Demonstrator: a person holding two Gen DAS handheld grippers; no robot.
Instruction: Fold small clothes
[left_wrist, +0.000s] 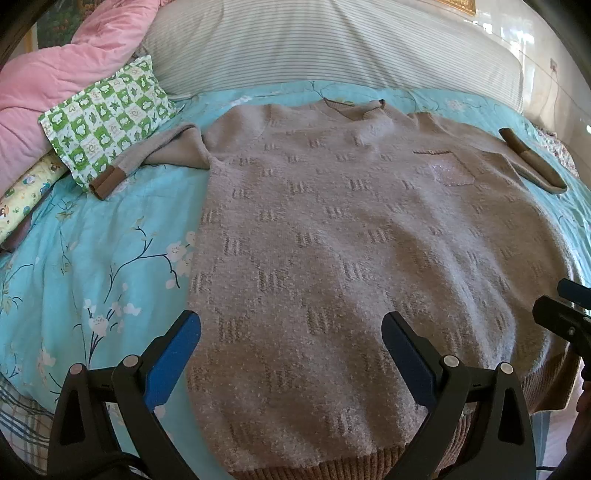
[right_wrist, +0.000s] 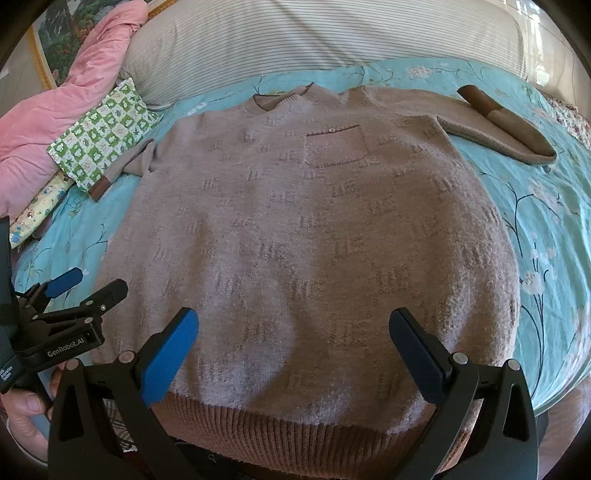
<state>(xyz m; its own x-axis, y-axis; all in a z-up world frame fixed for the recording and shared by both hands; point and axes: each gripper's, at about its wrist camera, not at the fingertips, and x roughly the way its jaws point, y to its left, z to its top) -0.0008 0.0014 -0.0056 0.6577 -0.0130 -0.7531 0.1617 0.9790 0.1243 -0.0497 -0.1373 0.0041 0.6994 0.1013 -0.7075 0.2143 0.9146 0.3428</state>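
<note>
Turquoise floral bedding (left_wrist: 92, 240) covers the bed, with a striped bolster (left_wrist: 314, 44) along its far edge. From the left, a pink quilt (left_wrist: 44, 81) is bunched in the corner, and a green-and-white checked pillow (left_wrist: 107, 118) leans just beside it. A beige knitted sweater (left_wrist: 332, 240) lies flat and face up across the middle of the bed, neckline toward the bolster, brown ribbed hem nearest both cameras. Its one sleeve (left_wrist: 147, 158) reaches toward the checked pillow, brown cuff touching the pillow's edge; the other sleeve (left_wrist: 532, 166) is bent on the far right, cuff pointing toward the bolster.

Only the left wrist view shows a plaid sheet (left_wrist: 18, 424) under the bedding at lower left. In it the left hand-held gripper (left_wrist: 291, 350) hangs over the sweater's lower left part, blue-padded jaws wide apart, gripping nothing; the right hand-held gripper appears only as a black piece at the right edge.

Only the right wrist view shows a framed landscape picture (right_wrist: 59, 37) behind the quilt, the chest pocket (right_wrist: 336, 147) sharply, and the full hem (right_wrist: 295, 432). There the right hand-held gripper (right_wrist: 293, 343) is poised above the hem, jaws spread wide and empty, while the left one sits at the far left edge with a hand (right_wrist: 26, 417) around its handle.
</note>
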